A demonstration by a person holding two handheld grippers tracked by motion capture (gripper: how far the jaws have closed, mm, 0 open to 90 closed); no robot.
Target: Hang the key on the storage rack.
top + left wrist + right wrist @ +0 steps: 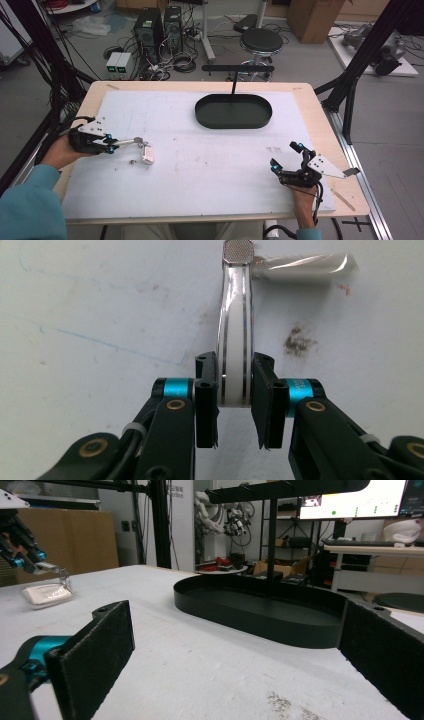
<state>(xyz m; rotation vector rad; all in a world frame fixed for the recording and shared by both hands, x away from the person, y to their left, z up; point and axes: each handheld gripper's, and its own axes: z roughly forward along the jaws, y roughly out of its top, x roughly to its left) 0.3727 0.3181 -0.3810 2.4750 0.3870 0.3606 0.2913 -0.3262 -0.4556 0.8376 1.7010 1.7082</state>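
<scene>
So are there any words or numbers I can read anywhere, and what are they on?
None can be read.
Wall sign: small print, too blurred to read.
Monitor: marks on the screen, too small to read.
Tray, left gripper and the tool it holds: no writing seen.

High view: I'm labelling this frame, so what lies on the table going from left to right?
Left gripper → metal strip held in its jaws → small clear packet → black oval tray → right gripper.
</scene>
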